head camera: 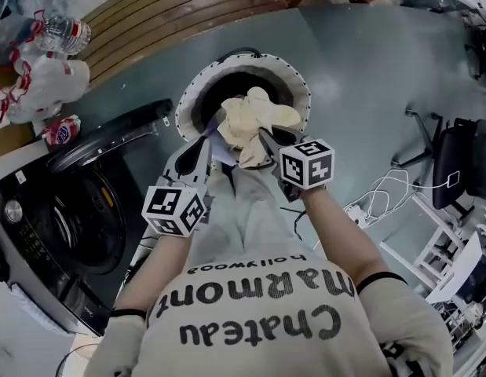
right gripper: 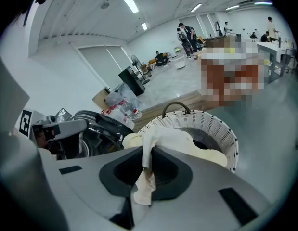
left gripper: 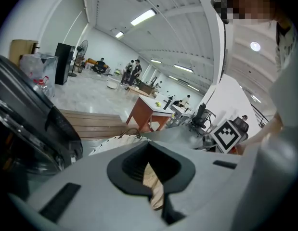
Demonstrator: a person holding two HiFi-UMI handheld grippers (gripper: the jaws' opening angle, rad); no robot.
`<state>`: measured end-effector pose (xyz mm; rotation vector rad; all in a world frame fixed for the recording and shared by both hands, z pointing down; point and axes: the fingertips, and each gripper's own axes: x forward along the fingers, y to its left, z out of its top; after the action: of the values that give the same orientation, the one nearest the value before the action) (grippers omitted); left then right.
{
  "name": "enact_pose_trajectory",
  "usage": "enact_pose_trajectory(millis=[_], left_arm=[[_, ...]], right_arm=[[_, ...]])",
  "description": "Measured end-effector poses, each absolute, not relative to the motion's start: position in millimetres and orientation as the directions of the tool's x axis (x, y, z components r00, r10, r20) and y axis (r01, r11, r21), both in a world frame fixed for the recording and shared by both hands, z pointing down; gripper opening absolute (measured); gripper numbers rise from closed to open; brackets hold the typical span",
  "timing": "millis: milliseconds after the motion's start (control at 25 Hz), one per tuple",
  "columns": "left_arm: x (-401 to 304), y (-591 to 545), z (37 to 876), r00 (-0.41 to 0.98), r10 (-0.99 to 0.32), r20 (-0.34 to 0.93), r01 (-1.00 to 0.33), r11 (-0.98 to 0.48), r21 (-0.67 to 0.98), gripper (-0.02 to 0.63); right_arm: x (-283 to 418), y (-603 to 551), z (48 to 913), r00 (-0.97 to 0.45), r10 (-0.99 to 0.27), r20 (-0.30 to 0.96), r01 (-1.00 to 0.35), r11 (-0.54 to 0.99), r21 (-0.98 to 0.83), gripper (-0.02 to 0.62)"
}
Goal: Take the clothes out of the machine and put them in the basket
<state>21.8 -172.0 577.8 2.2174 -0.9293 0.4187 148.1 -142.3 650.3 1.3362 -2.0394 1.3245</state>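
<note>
You stand in what looks like a big open lab hall: ceiling strip lights (left gripper: 143, 17), desks (left gripper: 149, 113), an office chair (head camera: 458, 167), a washing machine (head camera: 70, 234) beside you.

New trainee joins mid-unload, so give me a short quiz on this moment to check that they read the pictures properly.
1. True or false: the left gripper and the right gripper are each shut on the cream garment.
2. Where is the cream garment? A: on the floor. B: over the mouth of the white basket. C: on a chair.
3. Fill in: the door of the washing machine stands ____.

Key: 1 true; 2 B; 3 open.
</note>
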Motion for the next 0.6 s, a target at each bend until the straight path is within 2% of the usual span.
enact_pose_trajectory(millis=[600], left_arm=[[27.1, -163.9, 656.0, 0.646, -0.458, 0.611, -0.759, -0.471, 0.450, 0.008]], right_arm=[[152.0, -131.1, 743.9, -0.525, -0.362, 0.771, -0.843, 0.094, -0.530, 0.055]])
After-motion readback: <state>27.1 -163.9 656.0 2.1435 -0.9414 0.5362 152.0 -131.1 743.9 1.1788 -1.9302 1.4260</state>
